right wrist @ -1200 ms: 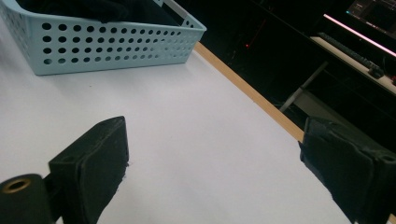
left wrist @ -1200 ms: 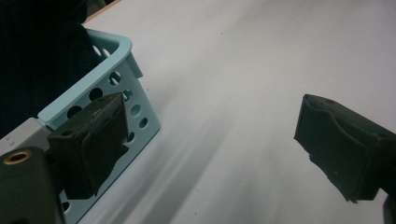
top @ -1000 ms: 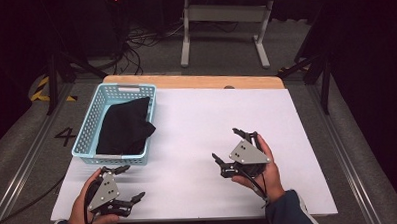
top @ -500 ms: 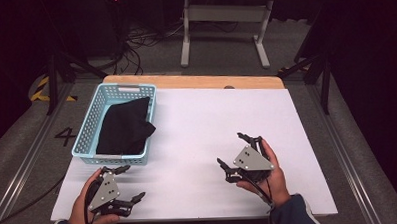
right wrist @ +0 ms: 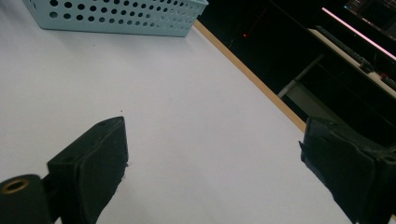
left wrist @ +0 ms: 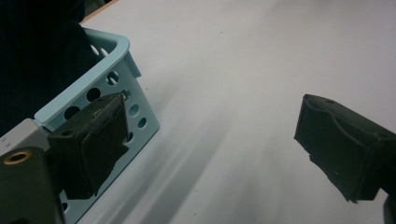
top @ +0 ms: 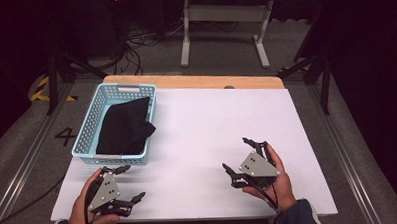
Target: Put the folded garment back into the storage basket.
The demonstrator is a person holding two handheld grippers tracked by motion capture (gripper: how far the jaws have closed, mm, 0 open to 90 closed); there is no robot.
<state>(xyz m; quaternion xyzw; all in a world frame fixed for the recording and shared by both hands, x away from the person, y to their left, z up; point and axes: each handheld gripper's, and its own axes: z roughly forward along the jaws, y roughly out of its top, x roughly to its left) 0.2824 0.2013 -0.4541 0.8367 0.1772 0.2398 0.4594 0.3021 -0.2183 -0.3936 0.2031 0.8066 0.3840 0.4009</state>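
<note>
Closest to the person, at the near edge of the white table top (top: 212, 136), sit two hands, each with a black two-jaw gripper. The left gripper (top: 131, 183) is at the near left corner. Its jaws stand wide apart and nothing is between them. The right gripper (top: 238, 158) is at the near right side, tipped up a little in the hand. Its jaws are spread wide too, and they hold nothing.

Just past the left gripper stands the light blue plastic basket with round holes (top: 87, 146). In the left gripper view, the basket's near corner (left wrist: 122, 56) is right next to the left jaw, very close. The black folded cloth (top: 124, 127) lies inside the basket. It fills most of it, and one edge hangs a bit over the right rim.

The basket is a long box. Its long side runs away from the person, from near to far. The cloth lies the same way.

The cloth is straight ahead of the left gripper and a little up over the basket wall. The right gripper is well apart from it, off across the bare table, and in the right gripper view the basket (right wrist: 116, 18) is far off at the top. So I think the left hand is the one to go for the cloth. It would need to lift over the near wall and come down from above.

Past the table is a dark floor with cables and a grey metal stand (top: 223, 21).
</note>
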